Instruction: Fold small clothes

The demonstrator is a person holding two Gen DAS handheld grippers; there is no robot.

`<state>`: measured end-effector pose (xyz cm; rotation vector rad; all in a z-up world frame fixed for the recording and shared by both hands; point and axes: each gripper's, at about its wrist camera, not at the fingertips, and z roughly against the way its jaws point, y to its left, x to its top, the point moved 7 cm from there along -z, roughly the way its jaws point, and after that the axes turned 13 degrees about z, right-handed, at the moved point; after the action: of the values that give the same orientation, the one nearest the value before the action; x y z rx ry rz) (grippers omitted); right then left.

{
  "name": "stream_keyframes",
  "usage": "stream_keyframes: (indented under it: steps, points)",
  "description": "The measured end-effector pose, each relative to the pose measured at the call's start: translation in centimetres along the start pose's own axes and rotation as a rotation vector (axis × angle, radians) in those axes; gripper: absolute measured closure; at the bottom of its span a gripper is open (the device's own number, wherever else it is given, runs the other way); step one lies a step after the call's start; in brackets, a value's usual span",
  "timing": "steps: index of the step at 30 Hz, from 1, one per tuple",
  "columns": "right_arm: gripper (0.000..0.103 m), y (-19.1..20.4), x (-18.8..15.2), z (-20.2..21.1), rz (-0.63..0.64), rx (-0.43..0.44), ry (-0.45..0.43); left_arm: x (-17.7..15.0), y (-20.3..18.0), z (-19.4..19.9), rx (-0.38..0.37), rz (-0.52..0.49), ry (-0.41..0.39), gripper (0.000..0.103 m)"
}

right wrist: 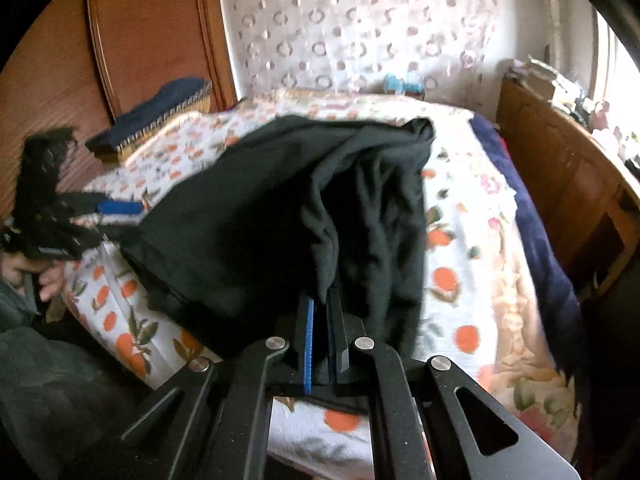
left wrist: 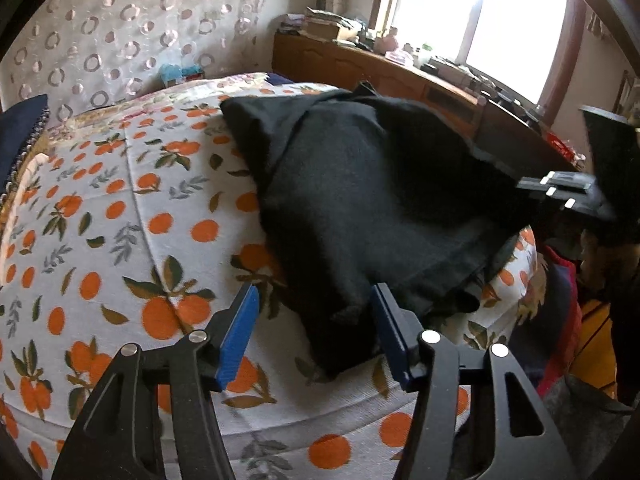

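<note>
A black garment [left wrist: 360, 208] lies bunched on a bed with an orange-fruit print cover [left wrist: 120, 220]. My left gripper [left wrist: 314, 304] is open, its blue pads on either side of the garment's near corner, just above the cover. My right gripper [right wrist: 324, 308] is shut on an edge of the black garment [right wrist: 300, 208] and lifts it, so the cloth hangs in folds in front of the camera. The right gripper shows at the right in the left wrist view [left wrist: 560, 188]. The left gripper shows blurred at the left in the right wrist view [right wrist: 116, 210].
A wooden headboard [right wrist: 152, 32] and a dark blue cushion [right wrist: 160, 108] stand at the bed's head. A patterned curtain [left wrist: 120, 20] hangs behind the bed. A cluttered wooden cabinet [left wrist: 380, 68] runs under the bright window [left wrist: 480, 12]. Dark and red fabrics [left wrist: 560, 300] lie beside the bed.
</note>
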<state>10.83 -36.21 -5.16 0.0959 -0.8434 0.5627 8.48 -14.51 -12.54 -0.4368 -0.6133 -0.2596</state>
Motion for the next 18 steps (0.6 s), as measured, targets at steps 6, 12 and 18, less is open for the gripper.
stream_keyframes:
  steps: [6,12,18]
  points:
    - [0.098,-1.5,-1.2,3.6,0.008,-0.064,0.033,-0.7,-1.4,-0.2,-0.019,-0.023,0.019,0.044]
    - [0.098,-1.0,-2.9,0.6,-0.017,-0.054,0.109,-1.1,-2.0,-0.4,-0.021,-0.040,0.029,0.052]
    - [0.098,-1.0,-2.5,-0.4,-0.029,-0.074,0.106,-1.3,-2.4,-0.3,-0.019,-0.045,0.032,0.058]
